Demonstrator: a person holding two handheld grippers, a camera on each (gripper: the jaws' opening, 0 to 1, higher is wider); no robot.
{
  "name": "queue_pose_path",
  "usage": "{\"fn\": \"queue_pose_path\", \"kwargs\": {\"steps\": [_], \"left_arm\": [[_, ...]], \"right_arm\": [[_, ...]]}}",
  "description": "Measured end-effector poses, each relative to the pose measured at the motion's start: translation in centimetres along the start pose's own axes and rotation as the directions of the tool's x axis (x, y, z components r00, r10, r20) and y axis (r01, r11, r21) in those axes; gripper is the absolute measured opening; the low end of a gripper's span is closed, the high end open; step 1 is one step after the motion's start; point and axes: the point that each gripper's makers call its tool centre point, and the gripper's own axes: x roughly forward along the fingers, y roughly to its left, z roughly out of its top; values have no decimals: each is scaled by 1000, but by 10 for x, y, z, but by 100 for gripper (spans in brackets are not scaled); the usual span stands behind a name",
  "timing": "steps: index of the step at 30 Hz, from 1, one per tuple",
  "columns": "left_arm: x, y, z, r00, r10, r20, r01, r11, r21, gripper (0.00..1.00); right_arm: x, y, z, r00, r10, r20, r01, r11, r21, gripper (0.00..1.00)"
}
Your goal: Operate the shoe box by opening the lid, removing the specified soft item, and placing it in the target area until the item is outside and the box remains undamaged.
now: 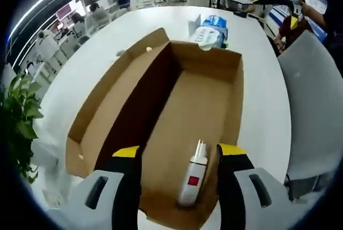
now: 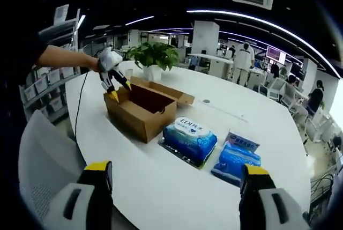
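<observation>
Shoe box (image 1: 177,128) open, white bottle (image 1: 193,175) inside between released left jaws, right jaws released above table (image 2: 161,187)

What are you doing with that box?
A person is holding a gripper in each hand. The left gripper hovers over one end of the open cardboard box, jaws apart above a small white bottle lying inside. The right gripper hangs back above the white table, open and holding nothing. Two blue soft packs, the larger pack and the smaller pack, lie on the table beside the box.
</observation>
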Motion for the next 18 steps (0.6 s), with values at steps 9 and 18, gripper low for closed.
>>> {"fn": "queue_pose_path", "kwargs": {"steps": [9, 18], "left_arm": [[21, -4, -17, 981, -110, -160, 133, 981, 142, 54], [30, -11, -36, 947, -145, -287, 205, 960, 191, 53]], "right_arm": [[-1, 5, -4, 1000, 1, -1, -1, 1000, 24, 100], [-5, 0, -11, 1000, -27, -6, 27, 999, 45, 99]]}}
